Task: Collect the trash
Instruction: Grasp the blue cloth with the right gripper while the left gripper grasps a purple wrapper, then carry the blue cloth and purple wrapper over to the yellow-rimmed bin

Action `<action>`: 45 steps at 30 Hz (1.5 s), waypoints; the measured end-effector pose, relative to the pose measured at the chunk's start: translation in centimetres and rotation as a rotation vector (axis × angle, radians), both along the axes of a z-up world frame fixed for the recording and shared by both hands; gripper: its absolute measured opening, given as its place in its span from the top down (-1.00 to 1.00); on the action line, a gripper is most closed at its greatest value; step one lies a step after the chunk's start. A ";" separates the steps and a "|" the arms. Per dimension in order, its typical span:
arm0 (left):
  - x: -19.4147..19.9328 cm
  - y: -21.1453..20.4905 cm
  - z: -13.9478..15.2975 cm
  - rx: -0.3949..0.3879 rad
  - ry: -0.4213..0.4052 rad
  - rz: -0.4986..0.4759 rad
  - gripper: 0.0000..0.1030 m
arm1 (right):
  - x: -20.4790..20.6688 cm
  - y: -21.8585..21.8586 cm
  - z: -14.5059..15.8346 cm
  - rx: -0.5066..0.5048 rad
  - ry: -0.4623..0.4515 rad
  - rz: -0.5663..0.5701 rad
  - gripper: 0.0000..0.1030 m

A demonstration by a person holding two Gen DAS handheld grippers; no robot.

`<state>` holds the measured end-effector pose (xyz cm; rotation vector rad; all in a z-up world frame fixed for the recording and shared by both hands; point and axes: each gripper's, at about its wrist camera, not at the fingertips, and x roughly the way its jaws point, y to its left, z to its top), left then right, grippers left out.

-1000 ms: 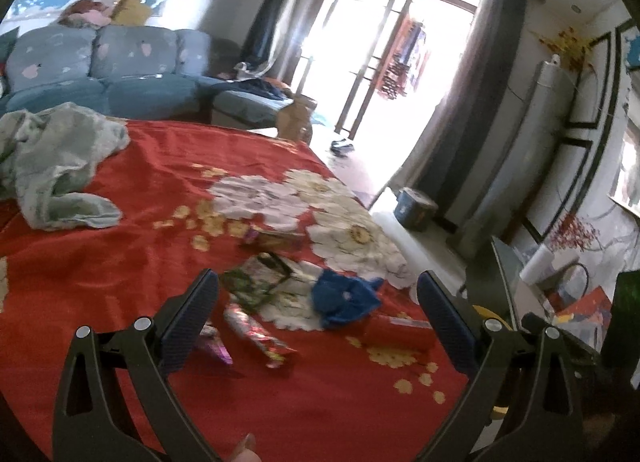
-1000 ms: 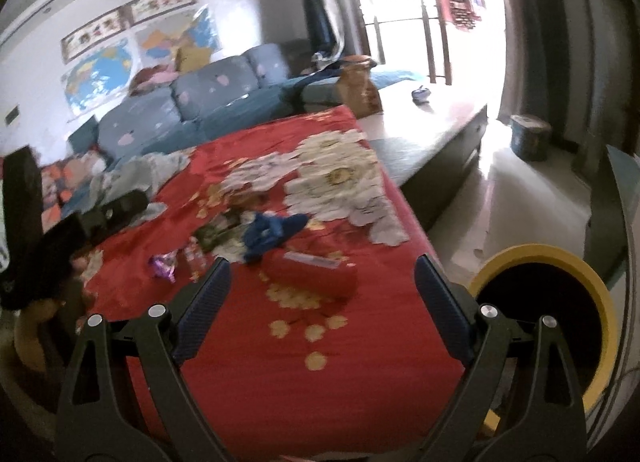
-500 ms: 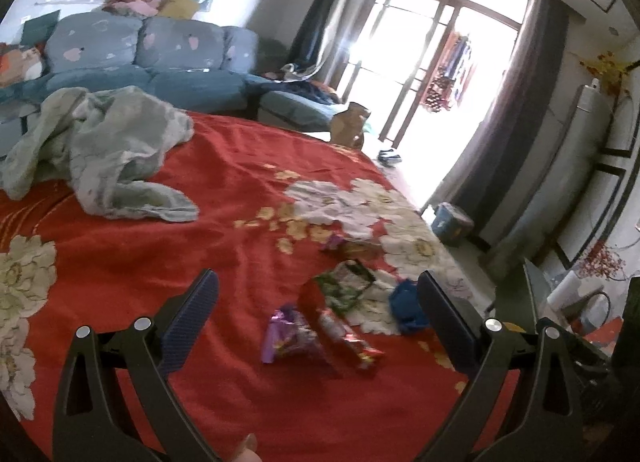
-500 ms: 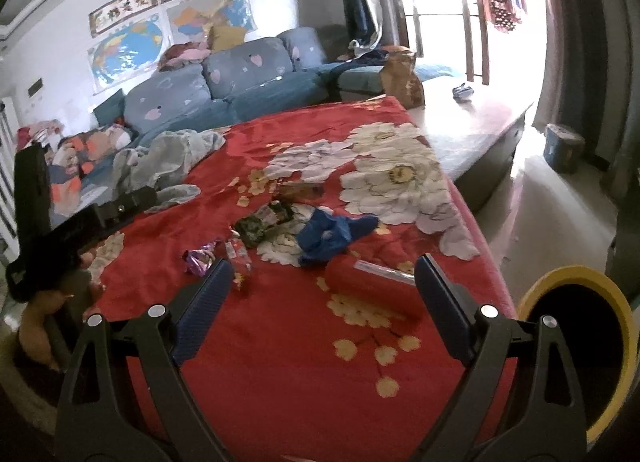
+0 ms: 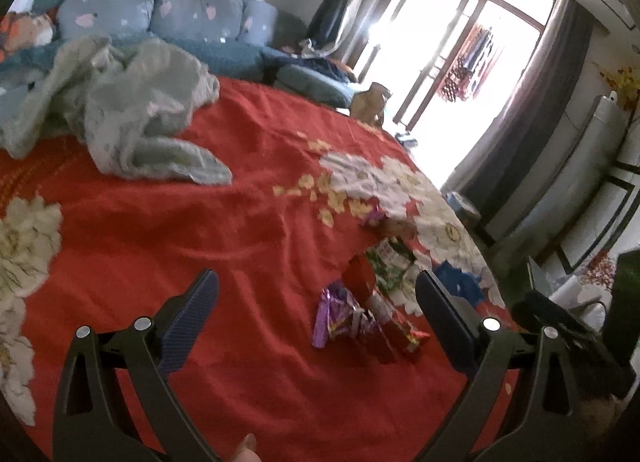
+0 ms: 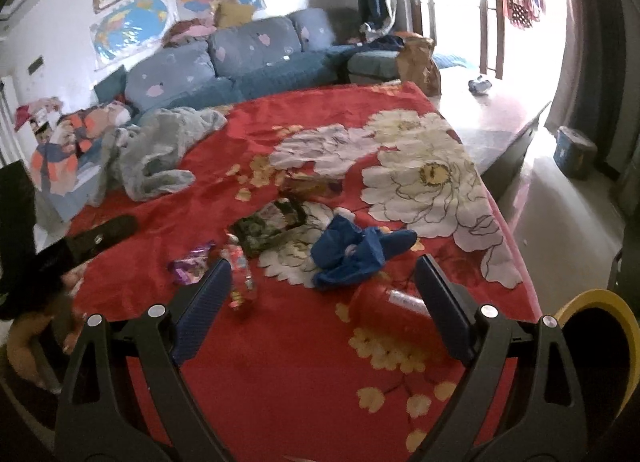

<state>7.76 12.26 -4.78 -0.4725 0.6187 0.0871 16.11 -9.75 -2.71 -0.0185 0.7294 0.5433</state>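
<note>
Trash lies on a red flowered blanket [image 6: 280, 362]: a purple foil wrapper [image 5: 340, 320] [image 6: 190, 264], a red candy wrapper [image 5: 400, 332] [image 6: 240, 276], a green packet [image 5: 390, 264] [image 6: 268, 227], a crumpled blue glove [image 6: 352, 250] [image 5: 460, 286] and a red tube [image 6: 394, 312]. My left gripper [image 5: 316, 314] is open above the blanket, the purple wrapper between its fingers ahead. My right gripper [image 6: 324, 294] is open and empty, the blue glove and red tube just ahead. The left gripper also shows at the left of the right wrist view [image 6: 92, 242].
A yellow-rimmed bin [image 6: 600, 326] stands off the blanket's right edge. A pale green cloth [image 5: 120, 117] [image 6: 160, 149] lies crumpled at the far left. A blue sofa [image 6: 240, 61] is behind. A low table [image 6: 492, 117] and a bright window are at the right.
My left gripper has swung left and drawn back, so the trash sits more to its right. My right gripper has moved forward and down toward the blue glove and red tube.
</note>
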 end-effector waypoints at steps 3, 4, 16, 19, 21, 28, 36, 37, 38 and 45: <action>0.7 -0.7 -1.2 -0.039 0.025 -0.051 -0.64 | 1.7 0.2 -0.9 -0.017 0.022 -0.020 -0.64; 0.8 -0.8 -1.4 -0.047 0.029 -0.061 -0.62 | 2.3 0.3 -1.2 -0.023 0.029 -0.021 -0.64; 2.5 -4.0 -4.1 -0.037 0.104 -0.147 -0.01 | 6.9 2.2 -4.5 -0.097 0.118 -0.005 -0.37; 2.7 -3.9 -4.7 -0.040 0.120 -0.150 0.15 | 7.2 3.1 -5.7 -0.111 0.157 0.026 0.23; 2.7 -3.8 -4.7 -0.045 0.119 -0.153 0.26 | 7.1 3.6 -6.1 -0.104 0.165 0.032 0.55; 2.5 -3.2 -4.7 -0.076 0.103 -0.152 0.50 | 5.4 3.8 -4.3 -0.011 0.117 0.051 0.69; 1.3 -1.9 -2.1 -0.064 0.032 -0.116 0.50 | 3.0 3.1 -2.2 0.048 0.094 0.081 0.69; 1.1 -1.8 -1.7 -0.060 0.021 -0.113 0.50 | 2.7 2.9 -1.9 0.050 0.090 0.085 0.69; 1.0 -1.7 -1.4 -0.059 0.014 -0.112 0.50 | 2.4 2.8 -1.7 0.051 0.086 0.088 0.69; 0.2 -2.1 0.4 -0.052 -0.033 -0.120 0.50 | 0.9 1.4 -0.7 0.061 0.066 0.087 0.69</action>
